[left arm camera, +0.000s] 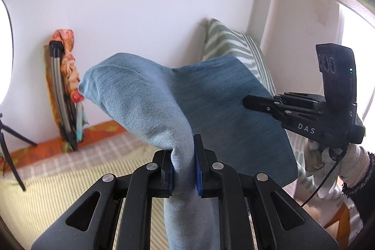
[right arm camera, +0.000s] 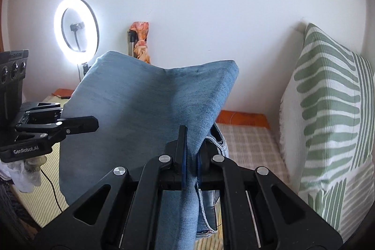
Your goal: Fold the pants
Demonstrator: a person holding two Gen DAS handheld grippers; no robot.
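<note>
A striped and checked bed cover [left arm camera: 70, 170] spreads below a white wall [left arm camera: 140, 4], with a green-and-white leaf-print pillow [right arm camera: 328, 109] propped upright at one side. Lifted above it, the light-blue denim pants [left arm camera: 164, 97] hang as a broad, soft sheet between both tools, sagging in the middle with two raised corners. The left gripper [left arm camera: 184, 170] pinches a bunched fold of denim, and the right gripper [right arm camera: 193, 165] clamps another gathered edge.
</note>
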